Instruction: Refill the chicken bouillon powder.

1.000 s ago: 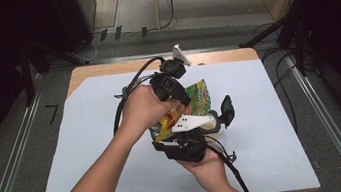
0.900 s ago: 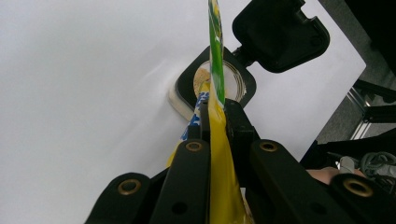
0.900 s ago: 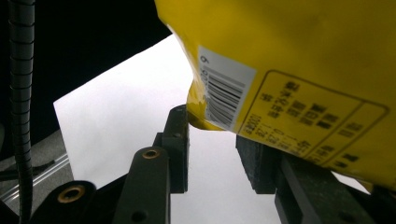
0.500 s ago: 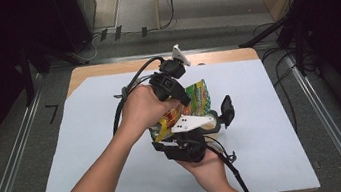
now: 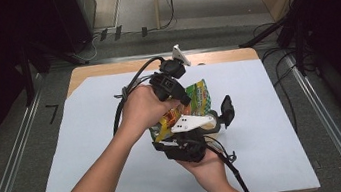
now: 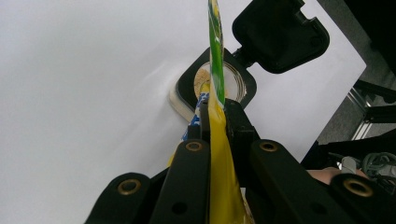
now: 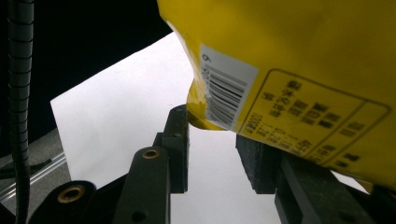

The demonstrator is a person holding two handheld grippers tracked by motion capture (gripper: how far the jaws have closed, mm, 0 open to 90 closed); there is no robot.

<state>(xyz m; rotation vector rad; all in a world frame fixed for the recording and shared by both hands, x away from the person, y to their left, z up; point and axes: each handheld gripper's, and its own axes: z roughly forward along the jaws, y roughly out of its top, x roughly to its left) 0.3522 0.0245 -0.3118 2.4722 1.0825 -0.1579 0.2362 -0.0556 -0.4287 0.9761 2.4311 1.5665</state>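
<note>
Left gripper [image 6: 212,121] has its two black jaws pressed together on the edge of a yellow and green snack pouch [image 6: 215,70], the thin film standing upright between them and running on past the tips. Seen from the high view, this gripper [image 5: 170,88] sits at the far side of the pouch [image 5: 194,100], with the person's left hand [image 5: 142,110] wrapped around it.

Right gripper [image 7: 212,149] has its jaws standing apart, with white paper showing through the gap. The pouch's lower corner, with a barcode and a printed panel on its yellow face [image 7: 299,79], hangs just above and between the tips, and I cannot tell whether it touches them. In the high view the right gripper [image 5: 185,142] lies at the near side of the pouch, held from below by the right hand [image 5: 208,164].

Beyond the pouch's edge, a round container [image 6: 217,84] with a black rim and a hinged black lid [image 6: 280,32] flipped open rests on the white paper [image 5: 90,152] that covers the table [image 5: 223,55].
</note>
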